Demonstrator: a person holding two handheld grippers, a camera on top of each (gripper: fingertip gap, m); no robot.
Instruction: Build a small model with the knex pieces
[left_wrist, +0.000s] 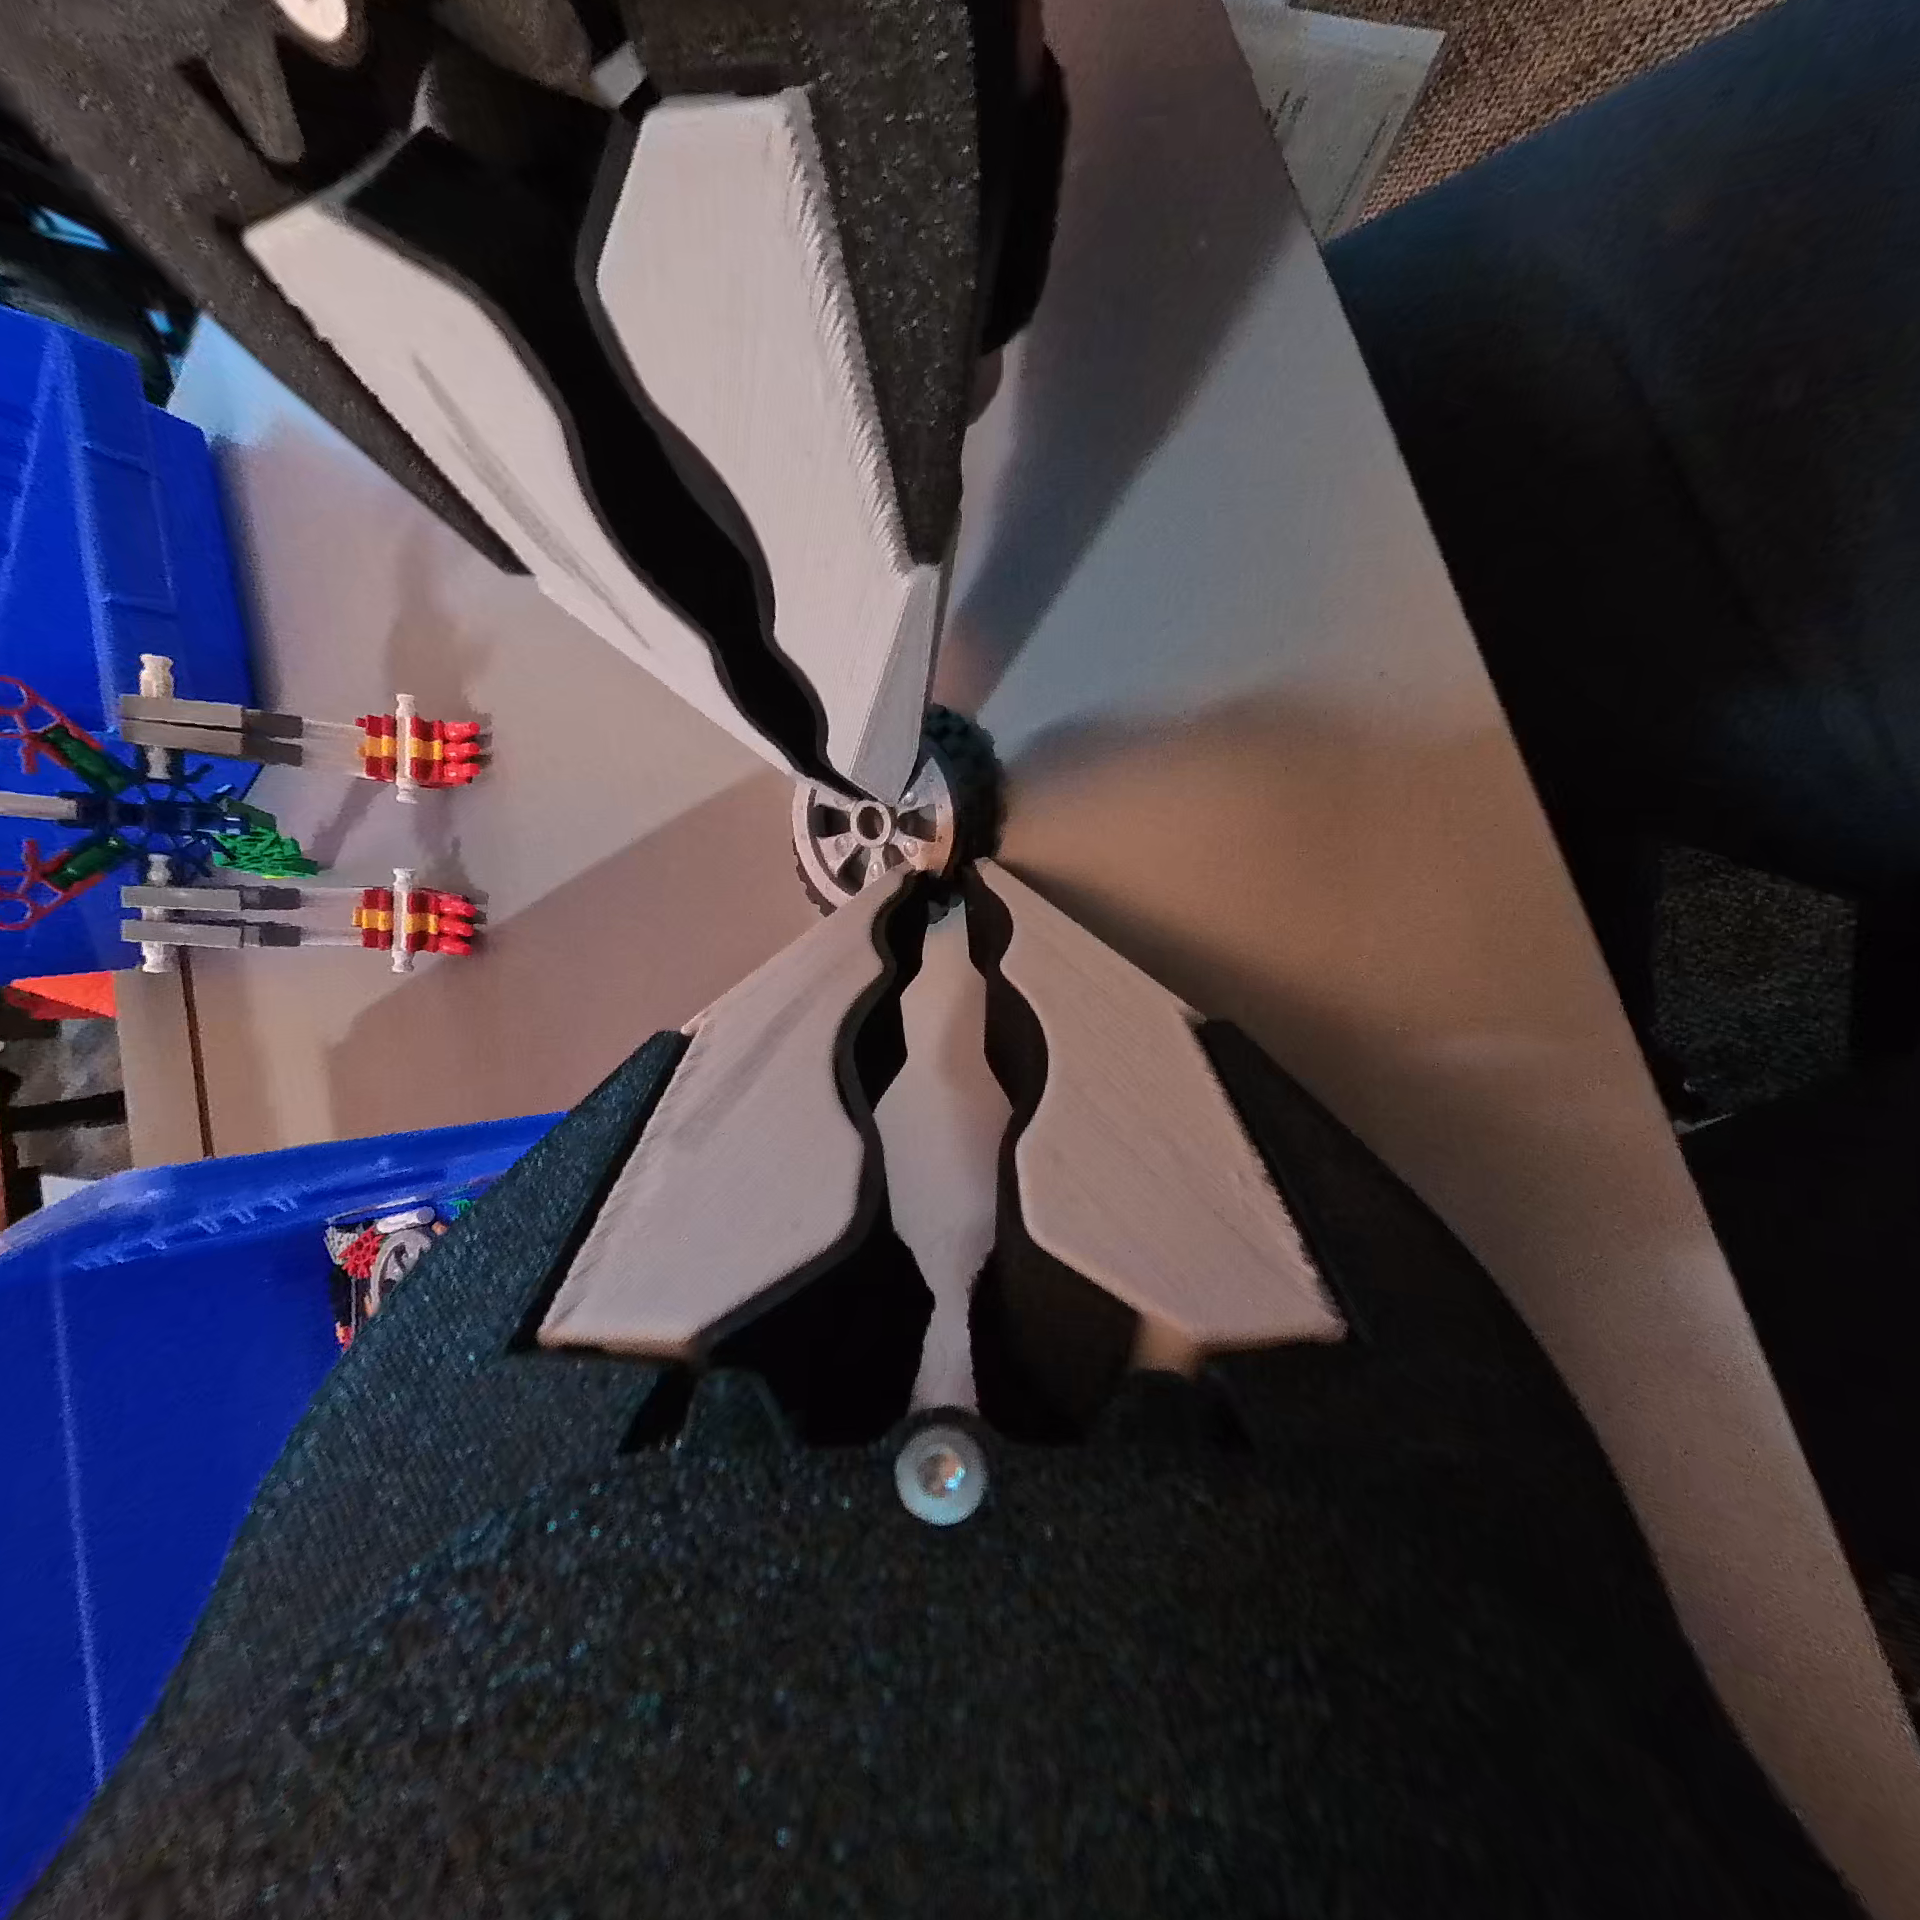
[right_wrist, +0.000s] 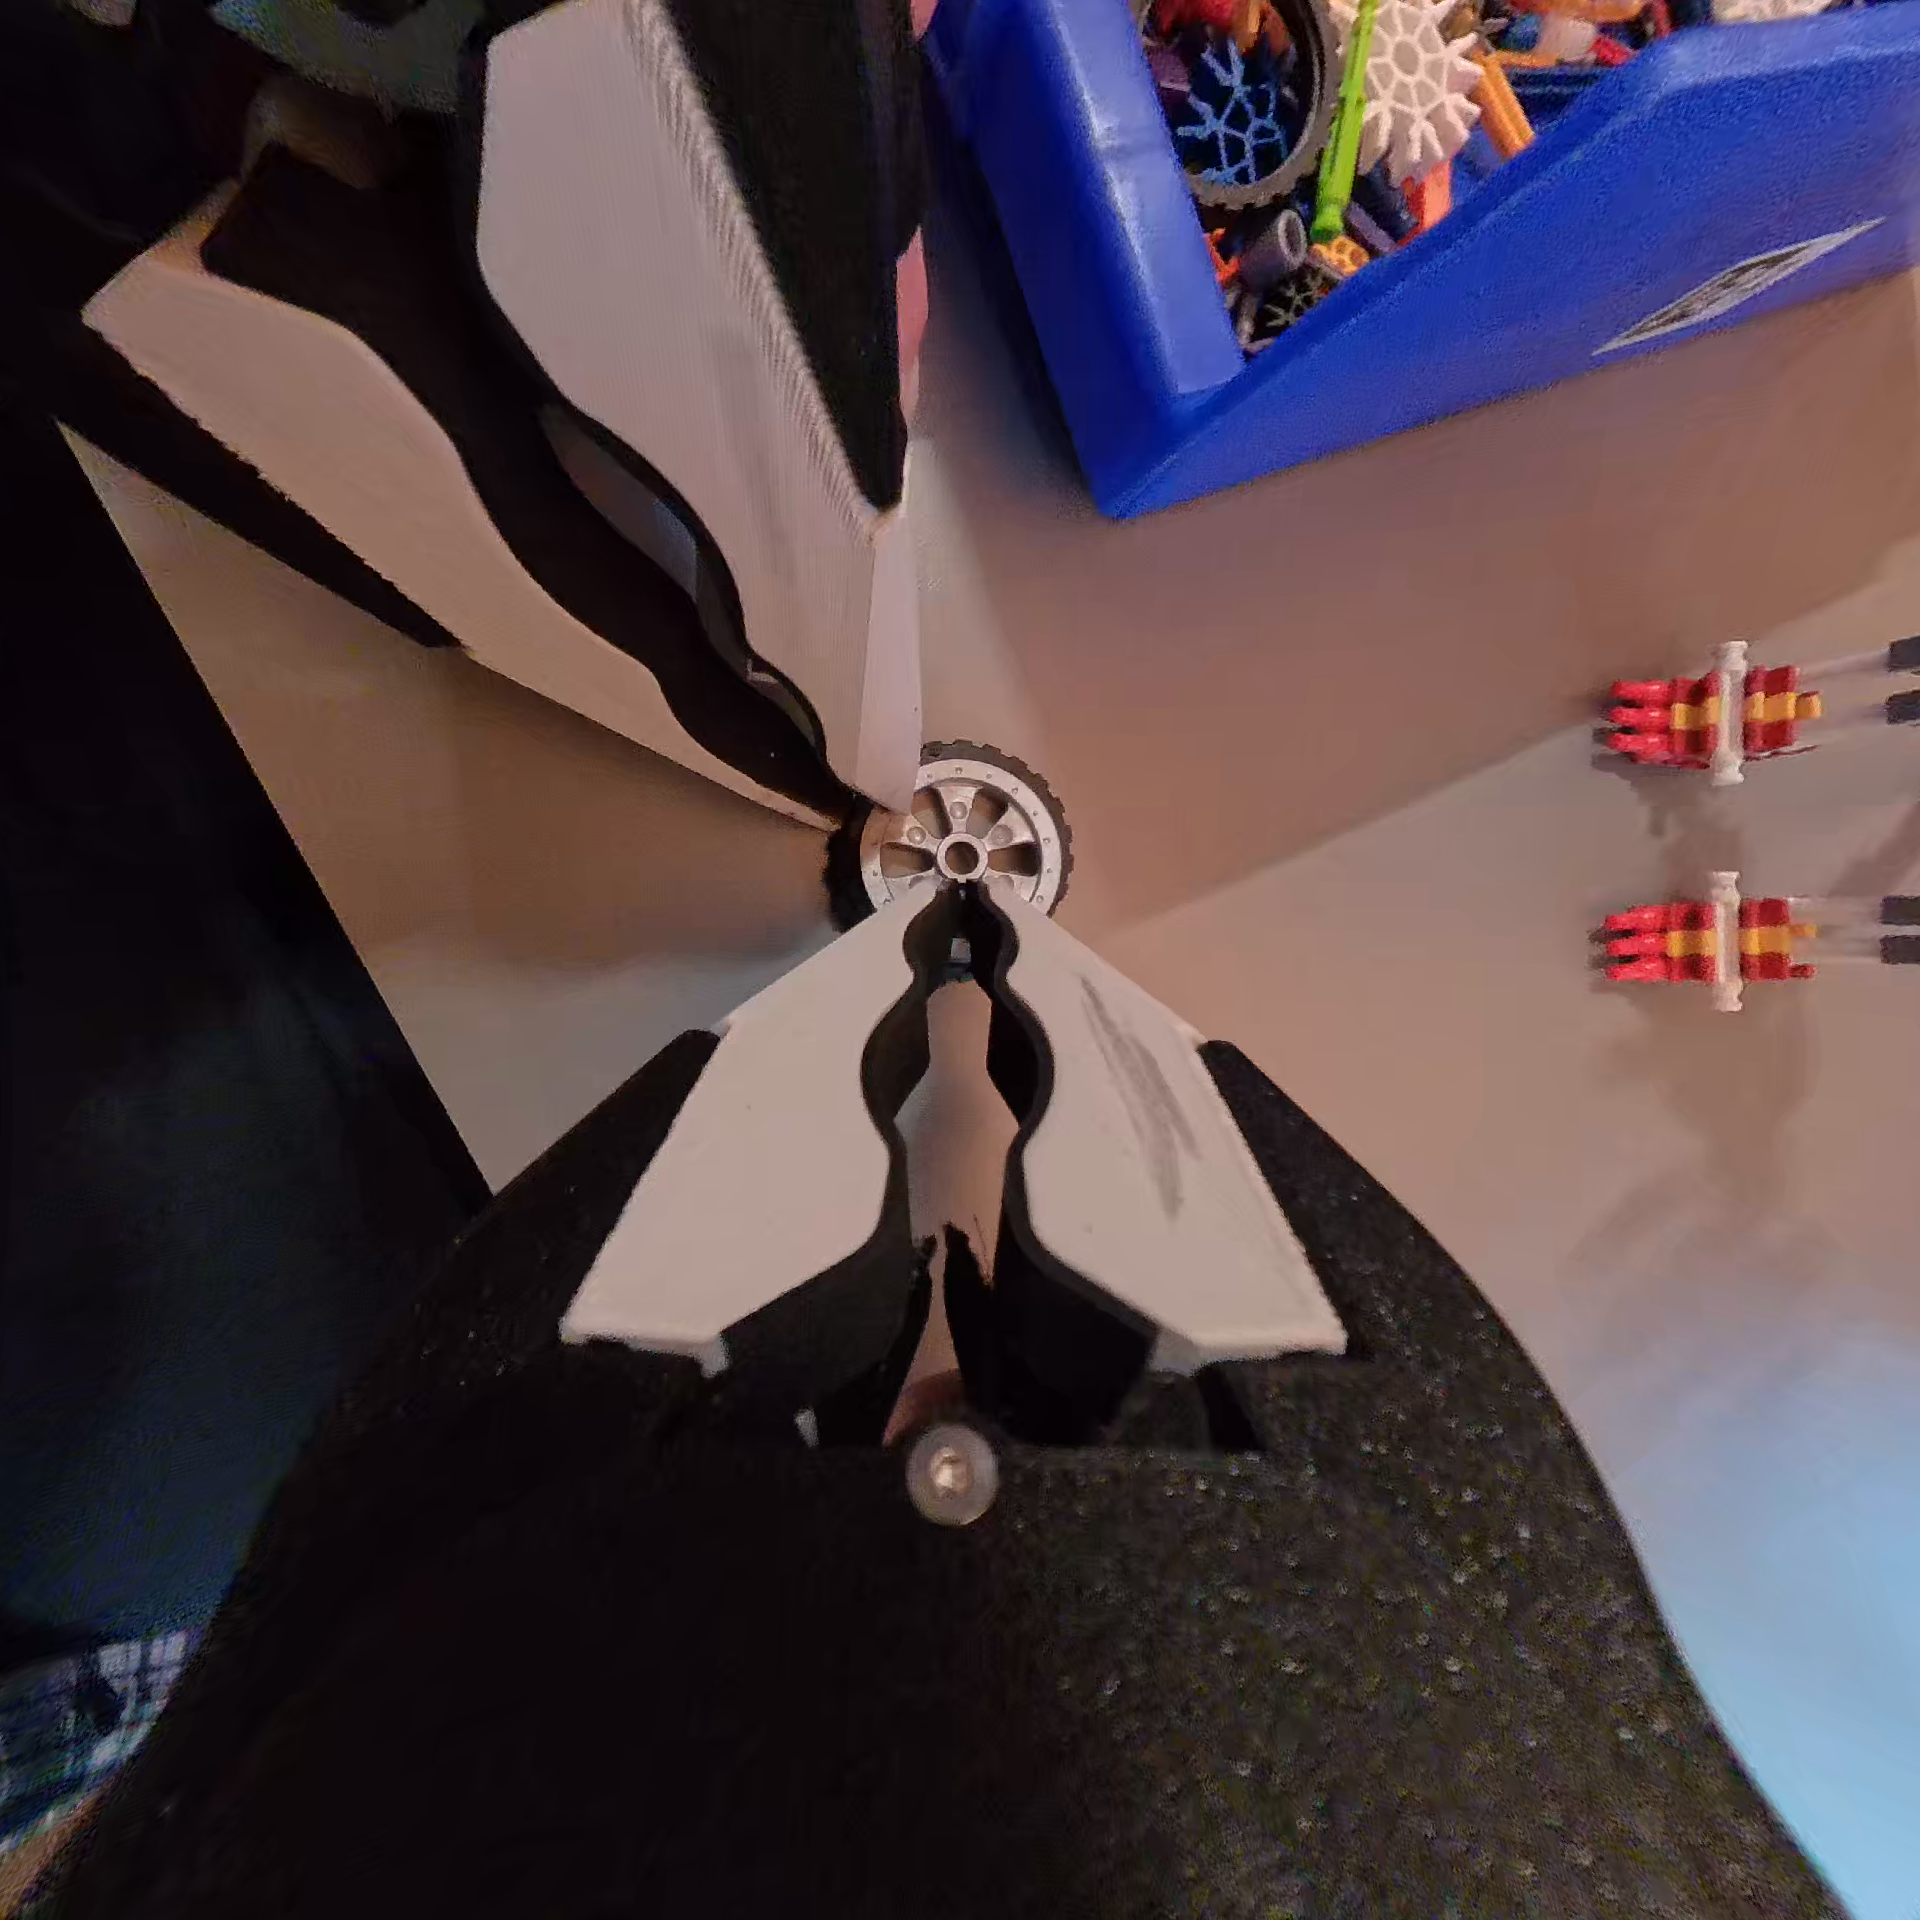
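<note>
A small wheel with a grey spoked hub (left_wrist: 868, 831) and black tyre is held above the tan table (left_wrist: 1299, 675). A second black tyre (left_wrist: 966, 753) sits tight against it. My left gripper (left_wrist: 940, 899) comes from below and is shut on the black tyre. My right gripper (left_wrist: 868, 795) comes from the upper left, shut on the hubbed wheel's rim. In the right wrist view my right gripper (right_wrist: 961, 930) pinches the hubbed wheel (right_wrist: 961, 852) from below. My left gripper (right_wrist: 852, 810) grips the black tyre (right_wrist: 842, 883) beside it.
Two red, yellow and grey rod assemblies (left_wrist: 416, 743) (left_wrist: 416, 920) lie on the table, also in the right wrist view (right_wrist: 1714, 717) (right_wrist: 1714, 940). Blue bins of building parts (left_wrist: 156, 1455) (right_wrist: 1455, 343) stand nearby. The table edge and dark fabric (left_wrist: 1662, 623) are close. The grippers are tip to tip, or close to it.
</note>
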